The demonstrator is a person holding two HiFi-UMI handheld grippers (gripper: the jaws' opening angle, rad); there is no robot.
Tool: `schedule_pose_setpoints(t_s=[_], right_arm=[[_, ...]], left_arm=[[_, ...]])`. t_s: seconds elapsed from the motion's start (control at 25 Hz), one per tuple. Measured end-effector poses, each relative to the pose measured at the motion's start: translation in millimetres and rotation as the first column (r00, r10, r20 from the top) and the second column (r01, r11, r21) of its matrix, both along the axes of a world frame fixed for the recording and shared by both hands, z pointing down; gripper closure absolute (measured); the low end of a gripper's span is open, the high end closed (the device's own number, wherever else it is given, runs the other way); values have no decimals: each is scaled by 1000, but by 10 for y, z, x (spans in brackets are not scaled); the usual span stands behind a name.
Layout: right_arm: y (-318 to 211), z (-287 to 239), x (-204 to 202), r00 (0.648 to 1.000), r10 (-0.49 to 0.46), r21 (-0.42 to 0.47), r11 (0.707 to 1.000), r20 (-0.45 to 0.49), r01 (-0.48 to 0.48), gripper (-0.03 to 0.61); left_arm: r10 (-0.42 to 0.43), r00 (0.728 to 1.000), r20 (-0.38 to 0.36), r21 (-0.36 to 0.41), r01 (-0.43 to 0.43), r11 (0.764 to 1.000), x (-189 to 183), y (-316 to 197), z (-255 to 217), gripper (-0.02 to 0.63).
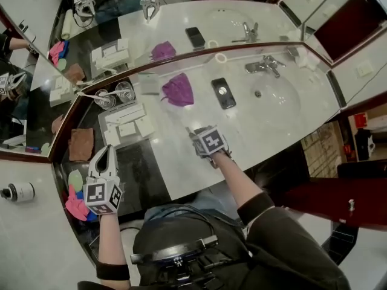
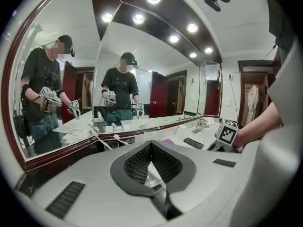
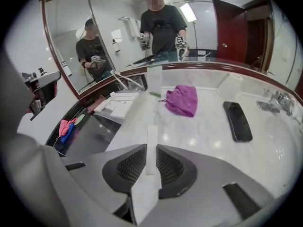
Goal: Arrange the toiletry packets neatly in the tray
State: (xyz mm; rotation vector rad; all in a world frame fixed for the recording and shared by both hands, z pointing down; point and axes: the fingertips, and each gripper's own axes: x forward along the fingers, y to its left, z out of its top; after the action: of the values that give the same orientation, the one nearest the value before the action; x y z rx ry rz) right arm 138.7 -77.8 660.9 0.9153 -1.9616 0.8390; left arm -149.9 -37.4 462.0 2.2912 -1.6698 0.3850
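My right gripper (image 3: 151, 145) is shut on a long flat white packet (image 3: 152, 132) that sticks out past its fingertips, over the white marble counter. In the head view the right gripper (image 1: 196, 135) hangs just right of the black tray (image 1: 143, 175). Several white packets (image 1: 127, 123) lie at the tray's far end, also in the right gripper view as white packets (image 3: 118, 106). My left gripper (image 1: 107, 153) hovers over the tray's left side, jaws shut. In its own view the left gripper (image 2: 150, 148) shows only a sliver of white in the gap, and I cannot tell what that is.
A purple cloth (image 1: 178, 90) and a black phone (image 1: 224, 93) lie on the counter near the sink (image 1: 273, 99) and faucet (image 1: 264, 65). Two glasses (image 1: 115, 94) stand behind the tray. A brown towel (image 1: 80, 144) and pink and blue items (image 1: 77, 207) sit at the left. Mirrors line the back.
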Motion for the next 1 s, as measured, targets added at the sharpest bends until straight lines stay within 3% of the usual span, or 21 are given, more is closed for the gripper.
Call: schedule_pose_setpoints(t_s=[0.24,0.48,0.8,1.0], right_arm=[[184,334,219,996,80,-67,994,-29,-82,500],[185,503,232,994,101,-74,992,-41,-104,492],[251,585,126,992,122,-124,985,15,-119,488],[273,675,177,992,128,-125,984,-2,-127,397]], left_arm=[[5,1000,20,-15,-5,1000,-3,33,3,614],[2,999,32,-35,-1,999,-37,57,60,614],[12,999,33,-41,-10,999,18,64,77,614],[18,999,34,-46,-17,999,50,87,92,614]])
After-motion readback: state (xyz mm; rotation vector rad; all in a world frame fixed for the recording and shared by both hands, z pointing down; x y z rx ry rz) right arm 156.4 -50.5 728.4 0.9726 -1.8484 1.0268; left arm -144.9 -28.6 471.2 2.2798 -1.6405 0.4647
